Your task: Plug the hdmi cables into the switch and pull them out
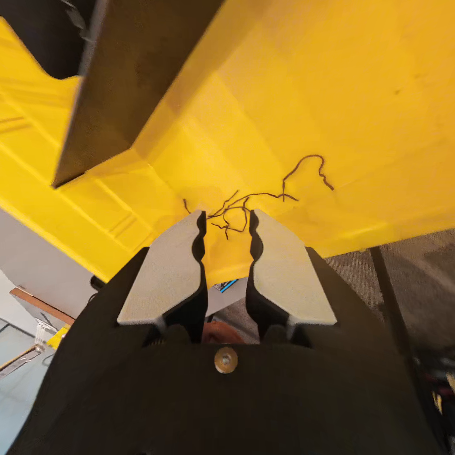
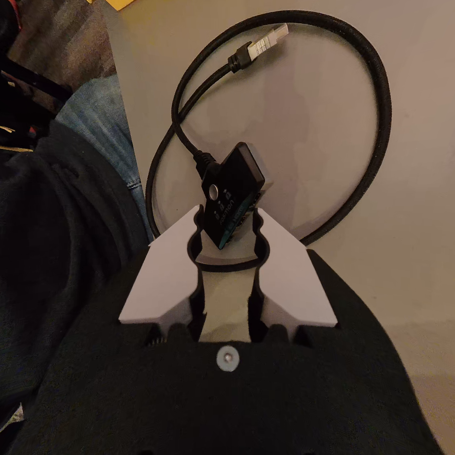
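In the right wrist view, a small black HDMI switch (image 2: 229,182) with a round button sits tilted between my fingertips. My right gripper (image 2: 229,211) is closed on its lower end. The switch's own black braided cable (image 2: 379,98) runs from its top in a wide loop over the pale table (image 2: 406,221) and ends in a free silver HDMI plug (image 2: 267,43) at the back. The ports on the switch's right edge look empty. My left gripper (image 1: 227,214) is open and empty, close to a yellow plastic surface (image 1: 320,98). No cable or switch shows in the left wrist view.
A loose brown thread (image 1: 266,194) lies on the yellow plastic just beyond the left fingertips. A dark brown board (image 1: 128,86) crosses the upper left. A black pole (image 1: 389,295) and grey carpet are at the right. A person's dark clothing (image 2: 61,221) and jeans (image 2: 98,110) border the table's left edge. The grippers' ends are close to 45 cm from one another.
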### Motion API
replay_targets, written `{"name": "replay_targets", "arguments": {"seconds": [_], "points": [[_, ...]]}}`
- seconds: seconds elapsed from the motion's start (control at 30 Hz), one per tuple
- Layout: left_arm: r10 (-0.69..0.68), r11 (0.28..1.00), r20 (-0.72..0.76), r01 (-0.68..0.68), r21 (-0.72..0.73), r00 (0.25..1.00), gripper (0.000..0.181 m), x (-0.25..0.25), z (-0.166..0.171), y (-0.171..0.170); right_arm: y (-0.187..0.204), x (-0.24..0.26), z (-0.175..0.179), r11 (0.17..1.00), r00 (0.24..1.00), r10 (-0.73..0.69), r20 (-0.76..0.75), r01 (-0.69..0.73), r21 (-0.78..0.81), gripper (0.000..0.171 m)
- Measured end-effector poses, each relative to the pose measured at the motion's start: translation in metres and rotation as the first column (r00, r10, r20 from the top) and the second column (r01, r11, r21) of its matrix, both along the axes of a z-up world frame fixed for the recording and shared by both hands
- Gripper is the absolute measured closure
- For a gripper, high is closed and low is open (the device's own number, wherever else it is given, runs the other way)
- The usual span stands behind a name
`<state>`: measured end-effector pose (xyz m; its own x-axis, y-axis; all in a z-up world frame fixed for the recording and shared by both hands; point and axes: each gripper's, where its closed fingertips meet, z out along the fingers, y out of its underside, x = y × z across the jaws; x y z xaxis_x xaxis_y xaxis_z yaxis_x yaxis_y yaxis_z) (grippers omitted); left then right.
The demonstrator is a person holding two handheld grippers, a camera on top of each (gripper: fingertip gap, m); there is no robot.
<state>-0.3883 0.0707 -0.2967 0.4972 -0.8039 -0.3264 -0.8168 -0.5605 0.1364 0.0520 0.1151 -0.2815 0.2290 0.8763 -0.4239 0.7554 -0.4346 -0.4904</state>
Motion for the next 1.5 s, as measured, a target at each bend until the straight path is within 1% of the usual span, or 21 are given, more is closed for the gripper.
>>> {"name": "replay_targets", "arguments": {"seconds": [0.07, 0.23, 0.33, 0.37, 0.43, 0.57, 0.73, 0.83, 0.97, 1.03, 1.1, 1.2, 1.3, 1.43, 1.5], "points": [[-0.035, 0.998, -0.064, 0.032, -0.056, 0.997, 0.150, -0.007, -0.008, 0.000, 0.000, 0.000, 0.000, 1.000, 1.000, 0.003, -0.003, -0.003, 0.001, 0.133], [-0.091, 0.982, -0.132, 0.067, -0.178, 0.987, 0.157, -0.014, -0.026, 0.001, -0.002, -0.001, 0.002, 1.000, 1.000, 0.012, -0.008, -0.012, 0.003, 0.135], [-0.073, 0.969, -0.129, 0.040, -0.243, 0.989, 0.163, -0.016, -0.032, -0.001, -0.002, -0.001, 0.003, 1.000, 1.000, 0.015, -0.015, -0.015, -0.002, 0.136], [-0.060, 0.965, -0.125, 0.026, -0.260, 0.990, 0.163, -0.016, -0.032, -0.001, -0.002, -0.001, 0.003, 1.000, 1.000, 0.015, -0.017, -0.015, -0.003, 0.136], [-0.029, 0.949, -0.104, -0.005, -0.315, 0.994, 0.171, -0.015, -0.033, -0.004, -0.003, -0.001, 0.003, 1.000, 1.000, 0.017, -0.019, -0.017, -0.003, 0.136], [-0.027, 0.943, -0.101, -0.008, -0.333, 0.995, 0.180, -0.017, -0.033, -0.002, -0.003, 0.000, 0.004, 1.000, 0.999, 0.020, -0.026, -0.020, -0.004, 0.137], [0.018, 0.970, -0.036, -0.026, -0.243, 0.999, 0.181, -0.008, -0.028, 0.005, -0.004, 0.000, 0.008, 1.000, 0.999, 0.022, -0.043, -0.022, -0.002, 0.139], [0.015, 0.987, 0.028, -0.011, -0.163, 0.999, 0.181, 0.002, -0.021, 0.012, -0.003, 0.000, 0.009, 1.000, 0.999, 0.019, -0.047, -0.019, -0.001, 0.140], [-0.004, 0.998, 0.072, 0.008, -0.056, 0.997, 0.181, 0.009, -0.005, 0.024, -0.004, -0.001, 0.010, 1.000, 0.999, 0.023, -0.049, -0.023, 0.004, 0.141], [-0.014, 1.000, 0.112, 0.015, -0.007, 0.994, 0.181, 0.014, 0.004, 0.029, -0.004, -0.002, 0.012, 1.000, 0.998, 0.026, -0.058, -0.026, 0.007, 0.142], [-0.018, 0.999, 0.185, 0.010, 0.048, 0.983, 0.181, 0.024, 0.015, 0.034, -0.004, -0.003, 0.015, 1.000, 0.997, 0.022, -0.072, -0.022, 0.010, 0.145], [-0.056, 0.986, 0.261, 0.012, 0.167, 0.964, 0.181, 0.042, 0.043, 0.041, 0.000, -0.003, 0.018, 1.000, 0.997, 0.007, -0.079, -0.006, 0.022, 0.145], [-0.142, 0.955, 0.345, 0.037, 0.293, 0.928, 0.181, 0.076, 0.081, 0.042, 0.005, -0.001, 0.021, 0.999, 0.996, -0.016, -0.084, 0.019, 0.038, 0.142], [-0.297, 0.898, 0.387, 0.117, 0.425, 0.873, 0.181, 0.137, 0.126, 0.034, 0.007, -0.002, 0.032, 0.995, 0.995, -0.013, -0.096, 0.022, 0.100, 0.132], [-0.366, 0.866, 0.394, 0.154, 0.476, 0.843, 0.181, 0.172, 0.141, 0.028, 0.002, -0.003, 0.036, 0.992, 0.996, 0.011, -0.084, 0.000, 0.129, 0.120]]}}
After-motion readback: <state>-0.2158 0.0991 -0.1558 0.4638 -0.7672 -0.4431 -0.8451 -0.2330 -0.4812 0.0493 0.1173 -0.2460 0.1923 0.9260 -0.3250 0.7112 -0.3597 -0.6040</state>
